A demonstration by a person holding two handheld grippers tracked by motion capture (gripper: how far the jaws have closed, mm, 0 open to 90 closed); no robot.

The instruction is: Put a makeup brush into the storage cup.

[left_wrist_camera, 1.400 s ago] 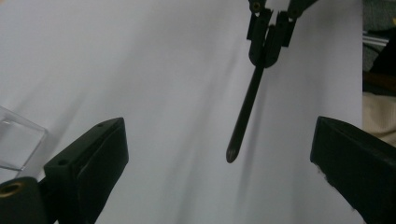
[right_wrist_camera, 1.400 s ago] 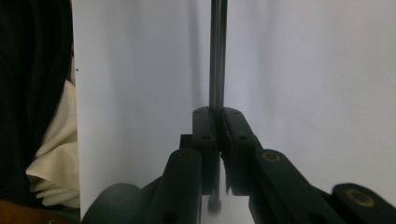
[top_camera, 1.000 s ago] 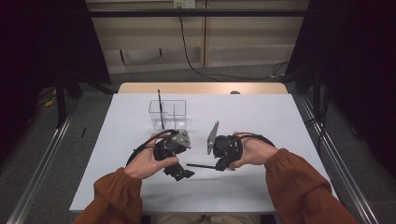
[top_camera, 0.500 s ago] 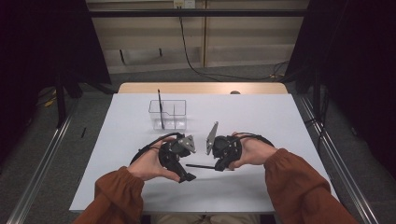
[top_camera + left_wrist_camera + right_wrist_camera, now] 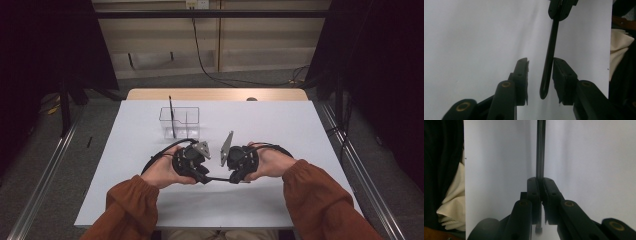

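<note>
White tabletop [image 5: 280, 125] under both hands, wooden edge strip at its far side, grey floor and dark curtains around.

Nearest, from the high view: rust-coloured sleeves entering from the bottom, left gripper [image 5: 202, 176] and right gripper [image 5: 234, 178] held close together above the near middle of the sheet, jaws turned toward each other, a thin black pen [image 5: 218, 179] bridging the gap between them. Too small from up there to judge how the jaws stand.

Closer look from the left gripper view: left gripper [image 5: 540, 75] with its jaws just closing around the rounded end of the pen [image 5: 550, 57], one pad touching or nearly touching the barrel, the other clearly apart from it, so not yet clamped. Farther up that same view, right gripper [image 5: 560, 11] pinching the pen's other end.

From the right gripper view: right gripper [image 5: 541, 192] clenched on the pen [image 5: 540, 150], pads tight against both sides of the barrel, short end poking out behind the pads toward the camera, long part running away over the white surface.

Farther back on the table, seen from the high view: clear plastic box [image 5: 187, 117] with compartments, a second dark pen [image 5: 171, 116] standing upright in its left compartment. Beyond, pale wall panels and a black cable [image 5: 202, 55] hanging down.
</note>
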